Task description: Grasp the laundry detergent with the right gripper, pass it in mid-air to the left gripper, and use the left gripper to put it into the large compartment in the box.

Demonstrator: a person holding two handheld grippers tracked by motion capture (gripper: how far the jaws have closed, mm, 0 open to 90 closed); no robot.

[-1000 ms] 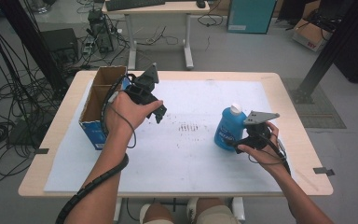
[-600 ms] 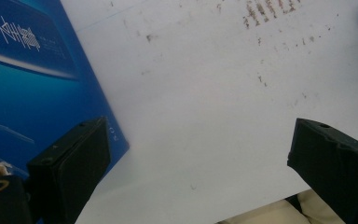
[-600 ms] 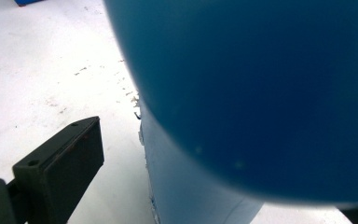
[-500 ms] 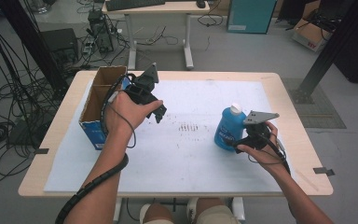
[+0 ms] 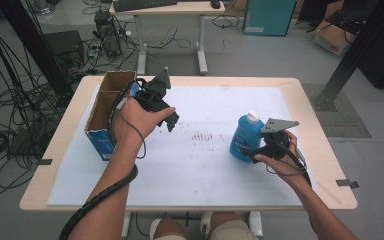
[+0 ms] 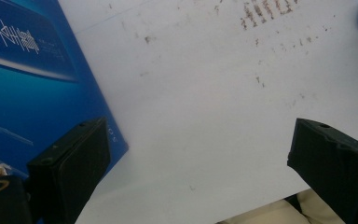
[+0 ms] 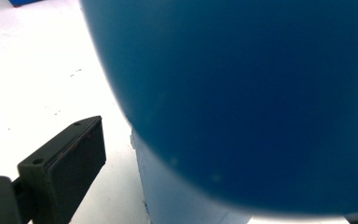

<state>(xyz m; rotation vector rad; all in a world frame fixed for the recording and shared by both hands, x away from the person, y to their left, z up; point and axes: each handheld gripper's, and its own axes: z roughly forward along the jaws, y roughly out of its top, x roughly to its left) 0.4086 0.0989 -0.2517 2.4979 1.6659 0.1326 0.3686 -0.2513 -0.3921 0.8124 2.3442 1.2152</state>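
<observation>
A blue bottle (image 5: 245, 137) with a white cap (image 5: 252, 116) stands upright on the right of the white sheet (image 5: 200, 170). My right gripper (image 5: 256, 152) is at its near right side, open. In the right gripper view the bottle (image 7: 242, 93) sits between the jaws, and one finger (image 7: 65, 168) stands clear of its wall. My left gripper (image 5: 167, 117) hangs above the sheet just right of the open cardboard box (image 5: 91, 107). In its own view the left gripper (image 6: 198, 135) is wide open with nothing in it, and the box's blue side (image 6: 32, 93) is close by.
Dark scuff marks (image 5: 202, 135) dot the sheet's middle. The wooden table edge (image 5: 180, 202) runs along the near side. Beyond the table stand a desk (image 5: 170, 10), floor cables (image 5: 10, 115) at left and a black post (image 5: 350, 55) at right.
</observation>
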